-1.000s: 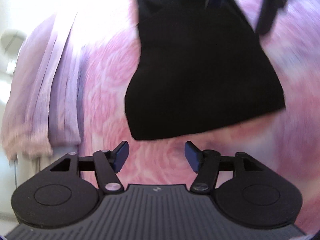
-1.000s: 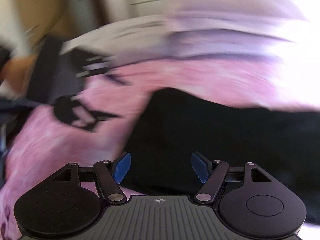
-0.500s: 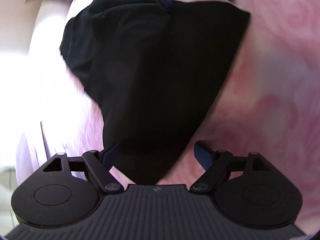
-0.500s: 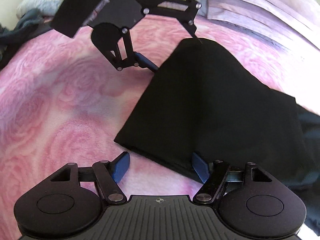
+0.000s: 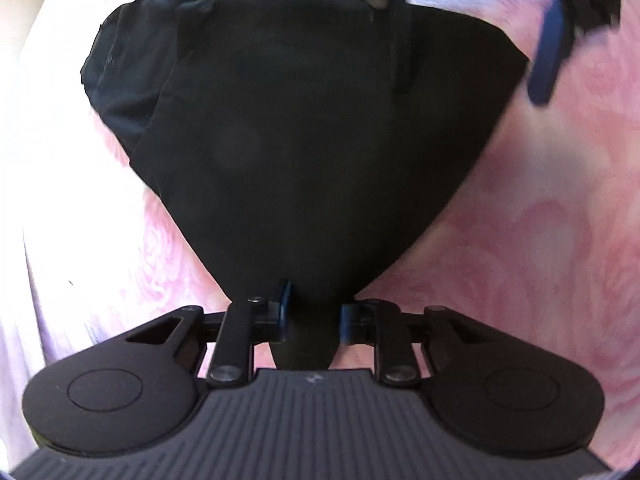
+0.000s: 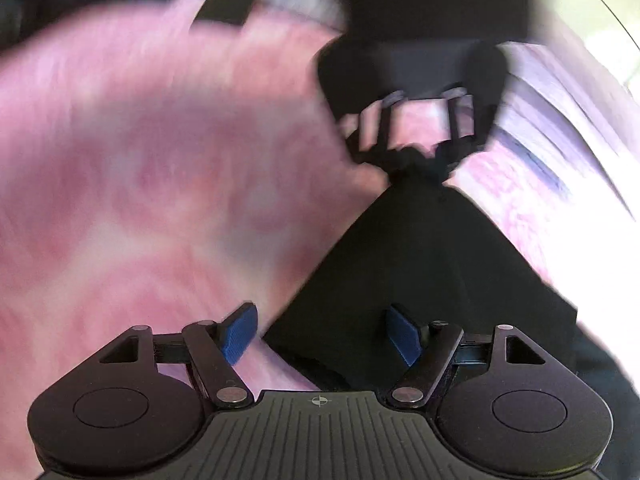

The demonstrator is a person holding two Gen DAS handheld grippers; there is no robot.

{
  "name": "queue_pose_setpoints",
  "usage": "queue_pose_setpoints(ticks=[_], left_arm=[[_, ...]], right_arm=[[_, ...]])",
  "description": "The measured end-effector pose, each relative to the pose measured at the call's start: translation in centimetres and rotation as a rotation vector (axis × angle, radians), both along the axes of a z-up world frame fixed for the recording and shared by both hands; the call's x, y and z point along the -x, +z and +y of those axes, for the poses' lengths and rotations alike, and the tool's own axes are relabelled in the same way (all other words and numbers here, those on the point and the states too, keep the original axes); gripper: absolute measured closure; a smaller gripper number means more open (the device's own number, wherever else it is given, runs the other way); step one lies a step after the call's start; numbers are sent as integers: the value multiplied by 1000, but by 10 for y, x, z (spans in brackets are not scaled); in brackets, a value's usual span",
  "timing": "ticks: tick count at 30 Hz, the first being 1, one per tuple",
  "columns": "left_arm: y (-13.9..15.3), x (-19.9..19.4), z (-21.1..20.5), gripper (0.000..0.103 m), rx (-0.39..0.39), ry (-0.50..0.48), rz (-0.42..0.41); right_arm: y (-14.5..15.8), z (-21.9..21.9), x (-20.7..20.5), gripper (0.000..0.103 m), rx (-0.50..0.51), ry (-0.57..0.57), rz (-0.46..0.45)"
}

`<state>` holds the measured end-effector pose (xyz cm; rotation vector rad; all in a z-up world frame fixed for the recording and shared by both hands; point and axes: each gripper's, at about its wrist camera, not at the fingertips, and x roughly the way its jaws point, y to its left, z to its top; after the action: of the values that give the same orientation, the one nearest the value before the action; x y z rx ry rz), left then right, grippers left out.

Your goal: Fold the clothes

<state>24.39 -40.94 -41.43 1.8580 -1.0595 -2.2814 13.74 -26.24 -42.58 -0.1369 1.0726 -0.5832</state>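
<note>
The black garment [image 5: 312,152] is lying on the pink rose-patterned bedspread [image 5: 540,260], already gathered into a compact, roughly triangular shape with smooth edges, so at least one fold looks finished. A thicker, crumpled part of the same cloth is bunching at the garment's far left side in the left wrist view, which suggests the folding is not complete.

The left hand-held gripper [image 5: 310,316] is sitting at the garment's nearest corner. Its jaws have just been closing, and they are now standing narrow with the pointed tip of the cloth pinched between the blue pads; the right wrist view shows the same corner drawn up into a small peak under that gripper [image 6: 416,156].

The right hand-held gripper [image 6: 320,332] is arriving at the opposite edge of the garment with its jaws wide. One pad is hanging over the black cloth and the other over the bedspread just beside it, and nothing is being gripped yet. That view is smeared by motion, so finer detail is not readable.

As a judgement, the work is somewhere in the middle: one corner is secured, the second grasp is still to be made, and a further fold across the garment is probably what remains, along with tidying the bunched side.
</note>
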Motion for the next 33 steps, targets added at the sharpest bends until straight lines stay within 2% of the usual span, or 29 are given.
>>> queue_pose_setpoints(ticks=[5, 6, 7, 8, 9, 11, 15, 18, 28, 33], left_arm=[[14, 1, -9, 86, -43, 60, 0], [17, 1, -10, 87, -40, 65, 2], [19, 2, -9, 87, -38, 73, 5], [22, 2, -8, 88, -35, 79, 7], [24, 2, -7, 90, -32, 85, 9], [31, 1, -4, 91, -19, 97, 17], [53, -4, 13, 93, 15, 156, 51], [76, -13, 41, 93, 19, 196, 57], [139, -59, 187, 93, -149, 277, -96], [170, -53, 203, 93, -145, 319, -93]], right_arm=[[0, -3, 19, 29, 95, -28, 6], [2, -5, 24, 35, 101, -47, 2], [4, -8, 29, 61, 103, -65, 0], [8, -12, 34, 69, 92, -70, -16], [13, -15, 39, 71, 73, -69, -38], [25, -22, 47, 82, 31, -61, -74], [53, -21, 53, 85, -18, -47, -127], [76, -1, 56, 85, -54, -48, -162], [133, 113, 48, 86, -297, 113, -302], [149, 130, 59, 86, -388, 128, -381]])
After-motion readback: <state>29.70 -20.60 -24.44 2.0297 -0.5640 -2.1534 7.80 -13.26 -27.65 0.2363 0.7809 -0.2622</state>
